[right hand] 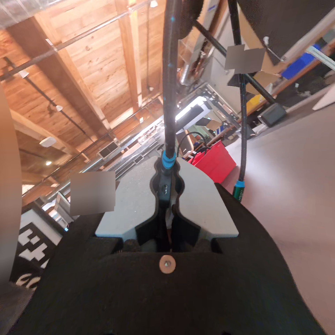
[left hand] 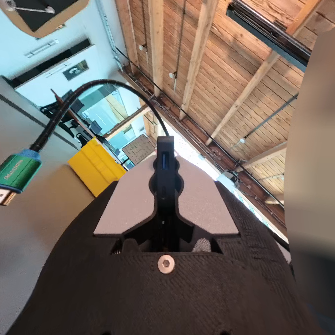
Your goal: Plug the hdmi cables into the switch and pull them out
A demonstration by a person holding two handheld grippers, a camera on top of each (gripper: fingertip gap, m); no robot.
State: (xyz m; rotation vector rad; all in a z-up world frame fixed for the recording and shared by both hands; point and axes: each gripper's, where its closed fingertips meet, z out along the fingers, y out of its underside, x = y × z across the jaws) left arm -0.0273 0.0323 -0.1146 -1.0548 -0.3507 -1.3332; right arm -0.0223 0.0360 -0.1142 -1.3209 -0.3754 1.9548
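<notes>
The switch, a slim black box with a blue port on its near edge, stands clamped edge-on between the pale fingers of the left gripper, lifted up with a wooden ceiling behind it. A thin black lead arcs up from its far end. Just off to the left, a green plug with blue collar and bare metal tip hangs in the air, unplugged, on a braided cable. In the right wrist view, the right gripper has its fingers closed on a dark plug body whose blue strain relief and thick braided cable run straight upward. A second green plug dangles to the right over the grey tabletop, near a red bin. The step in hand appears to be between insertions: at least one plug is out, and no cable is visibly seated in the switch. The next move likely calls for turning the switch so a port faces the held plug, matching the plug's flat orientation to the slot, and pushing straight in without twisting.
</notes>
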